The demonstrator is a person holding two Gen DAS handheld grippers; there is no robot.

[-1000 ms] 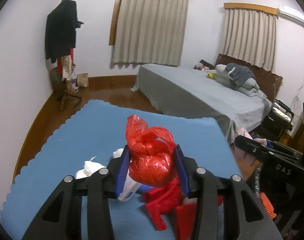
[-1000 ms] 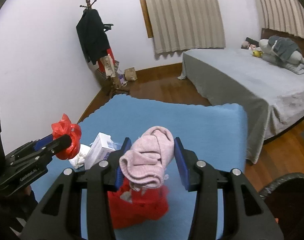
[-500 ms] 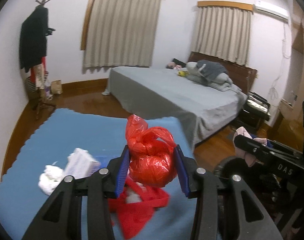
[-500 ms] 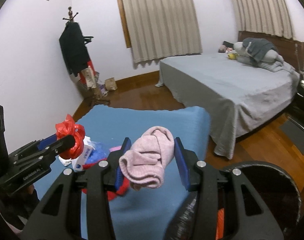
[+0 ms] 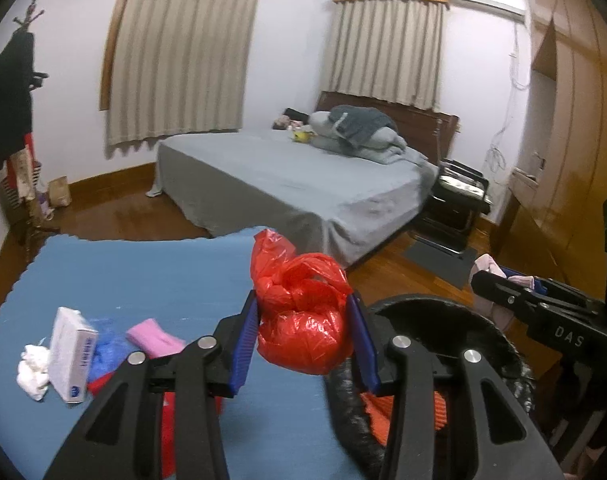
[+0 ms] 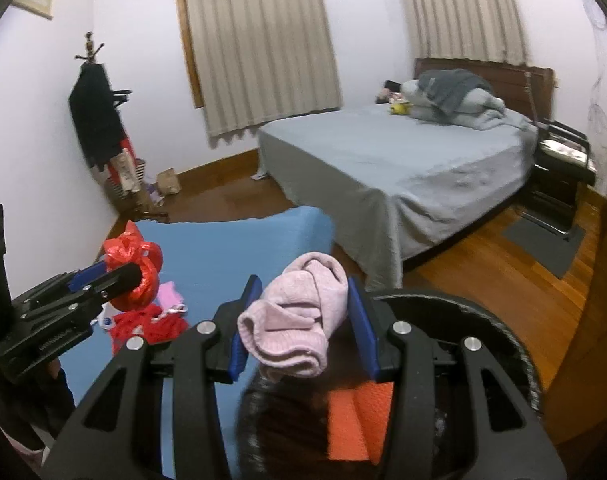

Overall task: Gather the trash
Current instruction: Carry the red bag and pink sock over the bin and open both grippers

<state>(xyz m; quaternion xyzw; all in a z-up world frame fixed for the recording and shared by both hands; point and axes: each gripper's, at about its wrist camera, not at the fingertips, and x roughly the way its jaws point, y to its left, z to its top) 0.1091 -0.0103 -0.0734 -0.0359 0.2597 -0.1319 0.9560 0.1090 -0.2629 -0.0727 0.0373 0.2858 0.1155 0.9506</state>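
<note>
My left gripper (image 5: 303, 338) is shut on a knotted red plastic bag (image 5: 303, 320), held above the blue mat (image 5: 143, 280) near the rim of a black trash bin (image 5: 443, 312). In the right wrist view this bag (image 6: 137, 276) shows at the left. My right gripper (image 6: 301, 328) is shut on a rolled pink sock (image 6: 299, 328), right over the black bin (image 6: 483, 328), which has orange material (image 6: 355, 420) inside. The sock (image 5: 487, 268) also shows in the left wrist view at the right.
On the mat lie a white box (image 5: 69, 354), a white wad (image 5: 31, 368), a pink cloth (image 5: 153, 336), blue plastic and red fabric (image 6: 151, 324). A grey bed (image 5: 295, 184) stands behind, a coat stand (image 6: 99, 128) at the left wall, wooden floor at the right.
Both grippers swung to the right with their loads, away from the mat's middle. The black bin came into view under them, and the bed shifted toward the centre.
</note>
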